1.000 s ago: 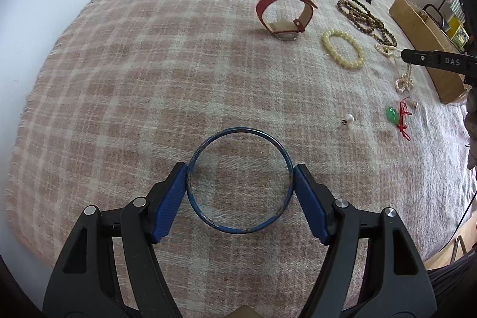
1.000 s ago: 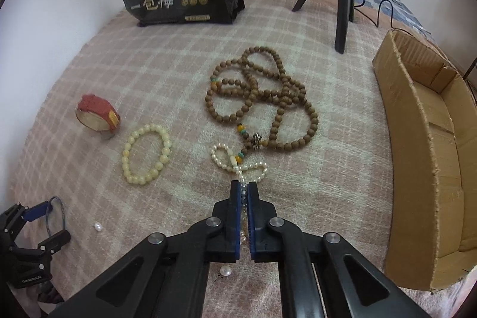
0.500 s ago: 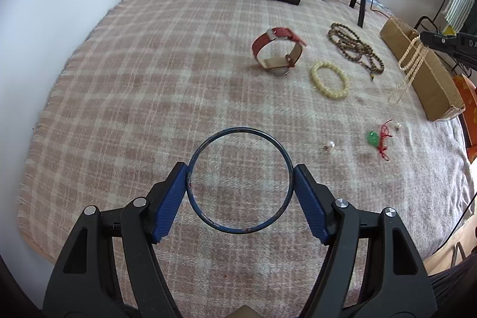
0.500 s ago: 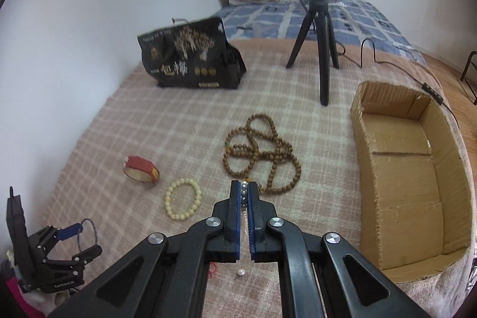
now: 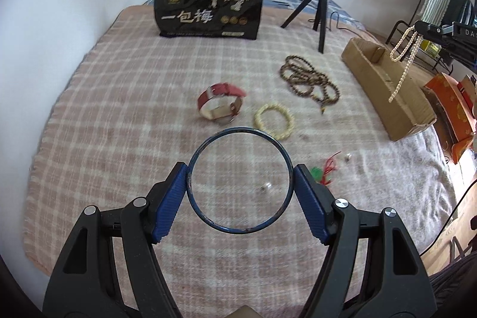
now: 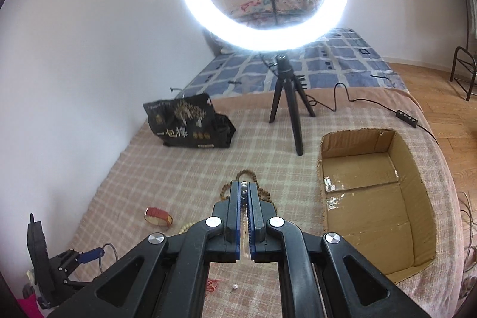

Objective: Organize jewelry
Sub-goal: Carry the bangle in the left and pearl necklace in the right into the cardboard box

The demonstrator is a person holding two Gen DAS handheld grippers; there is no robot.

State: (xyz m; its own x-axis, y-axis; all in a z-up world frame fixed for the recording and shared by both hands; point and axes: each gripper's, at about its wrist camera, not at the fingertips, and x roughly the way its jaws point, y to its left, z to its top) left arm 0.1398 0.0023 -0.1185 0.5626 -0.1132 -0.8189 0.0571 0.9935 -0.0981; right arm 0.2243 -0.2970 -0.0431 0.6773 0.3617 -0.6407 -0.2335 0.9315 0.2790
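Note:
My left gripper [image 5: 240,181] is shut on a thin blue bangle [image 5: 238,231], its blue pads pressing the ring's left and right sides above the plaid blanket. My right gripper [image 6: 244,185] is shut on a pearl necklace [image 6: 244,194], with beads showing between the jaws. In the left wrist view the right gripper [image 5: 429,30] is high at the right and the pearl necklace [image 5: 402,70] dangles from it above the open cardboard box [image 5: 387,85]. In the right wrist view the box [image 6: 372,198] lies just to the right.
On the blanket lie a red watch [image 5: 220,103], a cream bead bracelet [image 5: 274,116], a brown bead necklace [image 5: 310,82], a green pendant on red cord [image 5: 320,172] and two small pearls. A black bag [image 5: 208,8] and a ring-light tripod [image 5: 322,8] stand behind.
Both grippers rose. The pearl necklace came off the blanket and now hangs from the right gripper near the box. The left gripper kept its hold on the bangle.

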